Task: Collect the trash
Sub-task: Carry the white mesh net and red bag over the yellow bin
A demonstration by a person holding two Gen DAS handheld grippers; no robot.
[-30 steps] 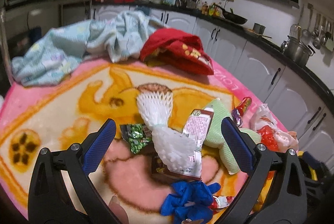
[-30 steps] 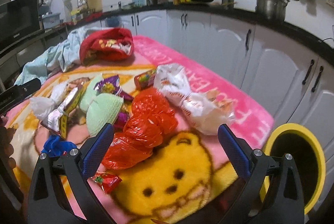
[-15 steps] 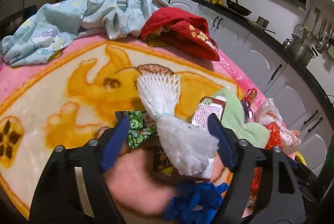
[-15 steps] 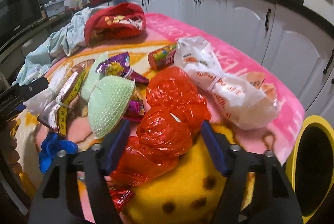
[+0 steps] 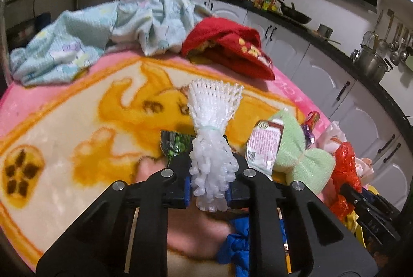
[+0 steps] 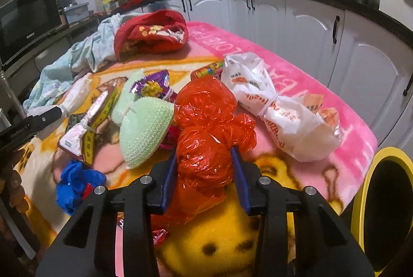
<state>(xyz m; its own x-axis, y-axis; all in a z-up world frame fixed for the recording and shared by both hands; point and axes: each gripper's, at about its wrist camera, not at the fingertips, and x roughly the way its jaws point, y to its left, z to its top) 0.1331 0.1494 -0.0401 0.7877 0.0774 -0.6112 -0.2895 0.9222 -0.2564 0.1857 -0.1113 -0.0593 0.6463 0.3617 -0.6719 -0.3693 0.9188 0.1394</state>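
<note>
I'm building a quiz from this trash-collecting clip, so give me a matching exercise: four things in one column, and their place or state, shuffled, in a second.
Things:
1. white foam net
2. red plastic bag
3. yellow-rimmed bin
4. blue glove

Place or state:
a. lies loose on the blanket, untouched
b. stands beside the table edge
c. clamped in the left gripper
d. clamped in the right gripper

Pairs: 1-c, 2-d, 3-b, 4-a

My left tongs (image 5: 209, 195) now clamp the white foam net (image 5: 213, 147); my right tongs (image 6: 205, 180) now squeeze the red bag (image 6: 206, 137).
</note>
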